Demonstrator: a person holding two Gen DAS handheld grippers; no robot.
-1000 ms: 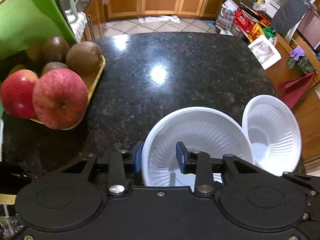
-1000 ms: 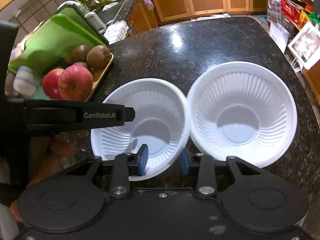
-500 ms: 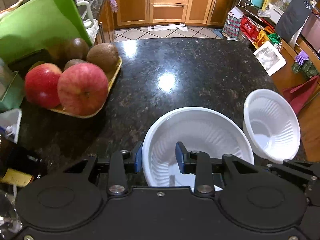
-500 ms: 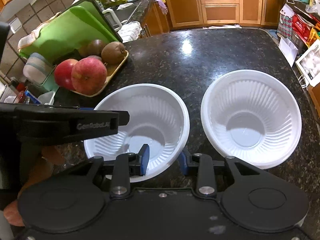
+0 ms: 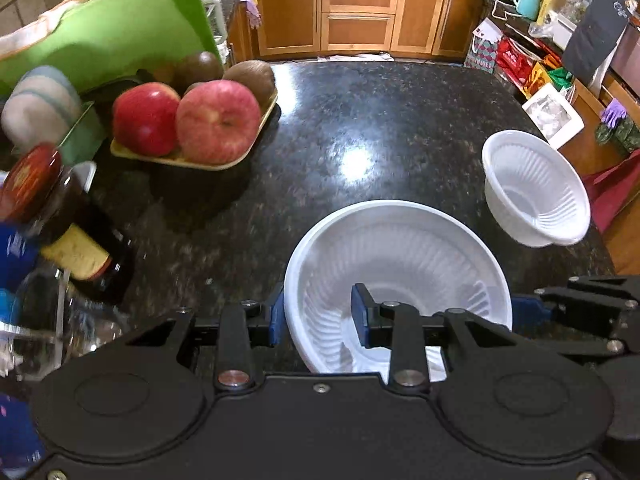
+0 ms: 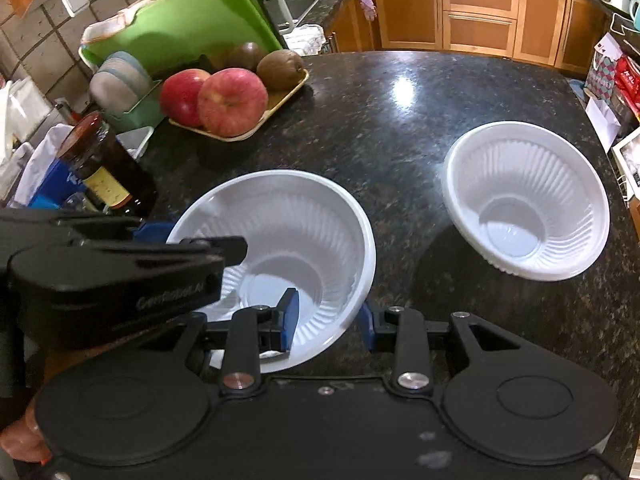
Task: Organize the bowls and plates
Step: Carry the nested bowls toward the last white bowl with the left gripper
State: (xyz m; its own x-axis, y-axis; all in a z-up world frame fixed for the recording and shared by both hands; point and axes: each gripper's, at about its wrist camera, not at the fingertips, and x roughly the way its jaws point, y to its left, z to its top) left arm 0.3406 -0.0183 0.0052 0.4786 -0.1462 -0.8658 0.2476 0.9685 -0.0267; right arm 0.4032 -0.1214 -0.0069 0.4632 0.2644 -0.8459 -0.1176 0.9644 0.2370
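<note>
Two ribbed white bowls are on the black granite counter [image 5: 360, 120]. My left gripper [image 5: 318, 318] is shut on the left rim of the nearer bowl [image 5: 400, 248], one finger inside and one outside. My right gripper [image 6: 328, 322] is shut on the same bowl [image 6: 288, 216] at its right rim; its blue pad [image 5: 528, 308] shows at the bowl's far side in the left wrist view. The second bowl [image 6: 528, 200] rests apart to the right, near the counter's right edge, with nothing on it.
At the back left, a yellow tray [image 6: 224, 136] carries two red apples and kiwis. A dark jar [image 6: 104, 160] with a red lid stands close to the held bowl's left. Behind them leans a green cutting board [image 5: 100, 32]. The counter drops off just right of the second bowl.
Both grippers have drawn back and left with the near bowl. It touched the second bowl before; a gap of bare counter now lies between them. The jar has come into view.
</note>
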